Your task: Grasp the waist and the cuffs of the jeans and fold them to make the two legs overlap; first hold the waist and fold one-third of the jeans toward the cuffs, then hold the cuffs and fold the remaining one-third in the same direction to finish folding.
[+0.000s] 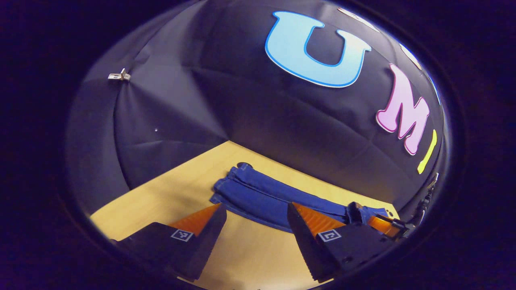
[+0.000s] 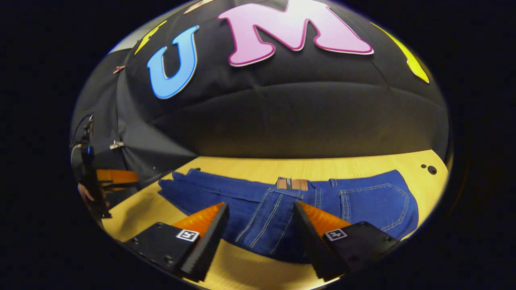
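Pale wooden table (image 1: 169,197) under everything, black cloth wall (image 1: 169,121) closing the booth behind and at the side, with a small metal clip (image 1: 119,75) pinned high on the cloth.

Left gripper view: looking along the table toward the cuff end of the jeans (image 1: 258,193). Lying flat, dark blue, running away to the right edge. Left gripper (image 1: 256,225) spread wide, nothing between the fingers, hovering just before the near hem and not touching the denim as far as can be told. Other gripper visible far off at the right, near the waist end.

Right gripper view: facing the waist end of the jeans (image 2: 282,205). Back side up, with a back pocket (image 2: 375,201) at the right and a brown leather patch (image 2: 292,184) on the waistband. Legs stretching off to the left toward the other gripper (image 2: 115,177). Right gripper (image 2: 262,229) also spread wide and empty, poised over the seat seam, apart from the cloth. Two small dark holes (image 2: 429,168) in the table at the far right corner.

Judged as the very start: no fold made yet, no grasp taken, legs seemingly still side by side. Next move probably calls for lowering both claws to the near edge, pinching waist and cuffs together, then carrying that edge over so one leg lands on the other. Care needed to catch the cloth fully and not only a seam.
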